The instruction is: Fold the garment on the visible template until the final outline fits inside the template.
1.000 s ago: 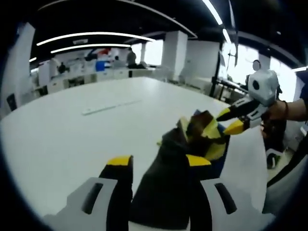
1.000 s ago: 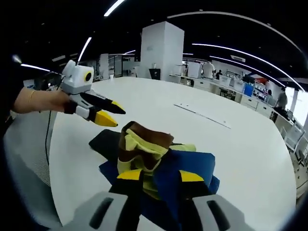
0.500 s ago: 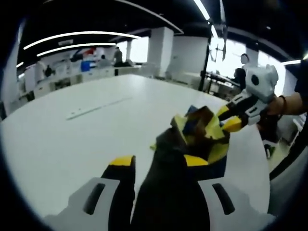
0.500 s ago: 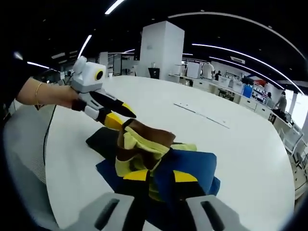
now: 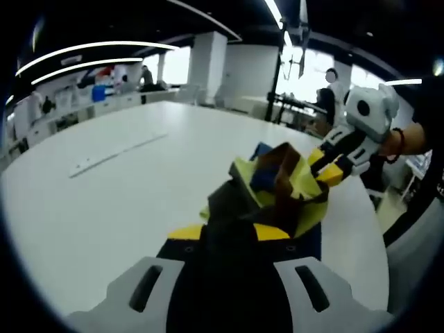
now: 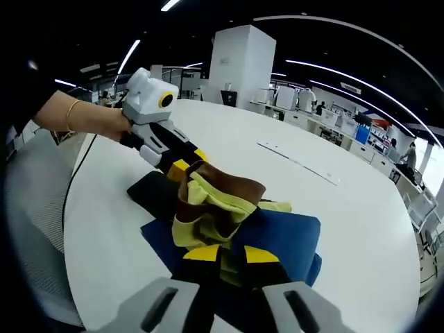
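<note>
Your left tool [image 5: 229, 232] has its yellow-tipped jaws drawn close together on a dark fold of the garment [image 5: 277, 187], which fills the gap between them. The garment is a bunched heap of yellow, brown, blue and black cloth lying on the white worktop [image 5: 104, 187], near the edge closest to you.

Your right tool [image 6: 230, 254] is likewise pinched on the garment [image 6: 229, 215], its jaws nearly meeting on the blue and yellow layers at the near side of the heap. In the right gripper view your left tool [image 6: 182, 161] comes in from the far left side of the heap, its tips buried in the brown and black folds. In the left gripper view your right tool [image 5: 326, 166] touches the yellow cloth on the right side of the garment.

Beyond the garment a thin pale strip [image 6: 298, 162] lies flat on the worktop, well apart from the heap.
</note>
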Available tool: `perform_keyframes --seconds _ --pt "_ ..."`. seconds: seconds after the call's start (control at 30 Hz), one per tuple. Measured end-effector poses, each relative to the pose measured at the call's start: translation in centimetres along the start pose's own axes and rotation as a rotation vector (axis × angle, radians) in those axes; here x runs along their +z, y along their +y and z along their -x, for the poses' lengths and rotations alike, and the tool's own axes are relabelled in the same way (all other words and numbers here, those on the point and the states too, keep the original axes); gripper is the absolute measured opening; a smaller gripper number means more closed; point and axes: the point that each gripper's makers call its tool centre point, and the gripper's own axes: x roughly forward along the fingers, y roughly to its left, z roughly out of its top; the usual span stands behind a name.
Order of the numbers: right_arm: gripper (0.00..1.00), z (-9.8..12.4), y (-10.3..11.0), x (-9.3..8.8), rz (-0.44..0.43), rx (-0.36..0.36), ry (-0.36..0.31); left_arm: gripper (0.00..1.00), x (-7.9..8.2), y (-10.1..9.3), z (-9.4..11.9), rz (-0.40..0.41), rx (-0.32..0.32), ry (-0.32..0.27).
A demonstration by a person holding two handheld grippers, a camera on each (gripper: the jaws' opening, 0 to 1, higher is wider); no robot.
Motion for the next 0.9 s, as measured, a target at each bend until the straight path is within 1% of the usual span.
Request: perform_keyframes --seconds 0.13,0.17,0.27,0.3,0.43,0.57,0.67,0.73,0.9 --pt "0.03 -0.1 -0.1 -0.2 0.003 -0.006 0.011 0.16 -0.4 -0.4 -0.3 -0.009 -0.048 0.029" --pt "0.02 -0.2 -0.2 -0.3 0.004 -0.01 0.016 0.15 -0.6 -0.4 -0.4 -0.011 -0.059 0.044" --pt "0.0 -0.1 -0.4 -0.4 -0.018 -0.015 0.018 0.12 -1.0 -0.6 -0.6 -0.031 -0.08 0.067" --pt "0.0 -0.1 -0.4 -0.3 -0.029 -0.011 0.014 0.12 -1.1 -0.6 -0.8 -0.025 -0.083 0.071" --pt "0.0 -0.1 -0.3 -0.4 -0.025 -0.008 0.017 0.09 -1.4 -0.5 -1.0 -0.02 -0.097 0.085" --pt "0.0 -0.1 -0.3 -0.5 -0.043 -0.009 0.018 0.04 -1.9 -0.7 -1.4 -0.018 -0.13 0.106" --pt "0.0 -0.2 -0.3 -0.5 -0.049 -0.013 0.017 0.0 -2.4 -1.1 -1.7 -0.028 -0.155 0.132" --pt "0.0 -0.2 -0.4 -0.6 -0.05 -0.017 0.019 0.0 -2.4 -1.2 -1.8 -0.043 -0.154 0.138" --pt "0.0 -0.3 -0.6 -0.7 -0.057 -0.03 0.018 0.0 -2.5 -1.0 -1.9 -0.05 -0.154 0.143"
